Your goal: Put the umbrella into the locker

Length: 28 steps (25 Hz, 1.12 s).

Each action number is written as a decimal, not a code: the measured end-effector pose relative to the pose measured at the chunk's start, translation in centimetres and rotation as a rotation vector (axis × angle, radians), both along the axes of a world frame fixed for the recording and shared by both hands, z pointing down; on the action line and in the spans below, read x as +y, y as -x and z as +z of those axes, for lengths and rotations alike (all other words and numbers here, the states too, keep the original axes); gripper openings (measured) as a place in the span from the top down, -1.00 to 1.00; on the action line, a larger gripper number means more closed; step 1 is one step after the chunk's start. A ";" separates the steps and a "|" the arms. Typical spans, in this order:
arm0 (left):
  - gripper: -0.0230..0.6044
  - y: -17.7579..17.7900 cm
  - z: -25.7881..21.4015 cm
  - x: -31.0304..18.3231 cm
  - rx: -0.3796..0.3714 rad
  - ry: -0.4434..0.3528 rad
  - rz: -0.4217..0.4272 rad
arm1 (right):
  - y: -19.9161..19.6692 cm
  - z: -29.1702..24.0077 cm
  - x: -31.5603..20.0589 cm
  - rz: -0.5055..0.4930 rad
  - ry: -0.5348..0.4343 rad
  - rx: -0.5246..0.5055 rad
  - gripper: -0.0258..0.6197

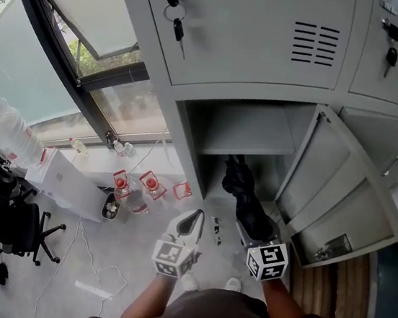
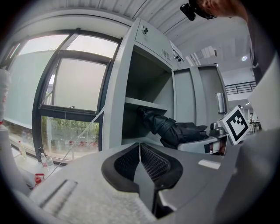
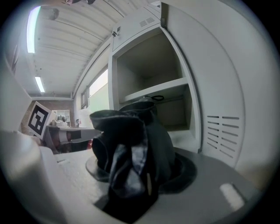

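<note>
Now | right gripper (image 1: 249,234) pinched black folded fabric umbrella (image 1: 244,191) | long axis ran ahead, tip inside open grey metal locker (image 1: 254,129) under shelf | left gripper (image 2: 140,161) pressed together, empty, alongside

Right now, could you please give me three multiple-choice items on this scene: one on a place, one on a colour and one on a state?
1. Where does the far end of the umbrella reach?
A: the windowsill. B: into the open locker. C: the floor.
2. What colour is the umbrella?
A: red. B: yellow. C: black.
3. How is the left gripper?
A: shut and empty. B: shut on the umbrella. C: wide open.
Answers: 1 B, since the head view shows its end inside the locker; 2 C, since every view shows it black; 3 A, since its own view shows the jaws together with nothing between them.
</note>
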<state>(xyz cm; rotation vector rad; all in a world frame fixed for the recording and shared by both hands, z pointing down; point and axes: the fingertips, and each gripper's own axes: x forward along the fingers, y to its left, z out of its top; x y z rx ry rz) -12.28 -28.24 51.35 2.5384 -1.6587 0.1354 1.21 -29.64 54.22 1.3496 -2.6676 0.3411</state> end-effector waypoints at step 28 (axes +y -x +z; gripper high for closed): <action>0.90 2.5 1.6 -2.4 0.008 0.021 0.155 | 0.9 0.2 -6.6 0.224 0.029 0.093 0.17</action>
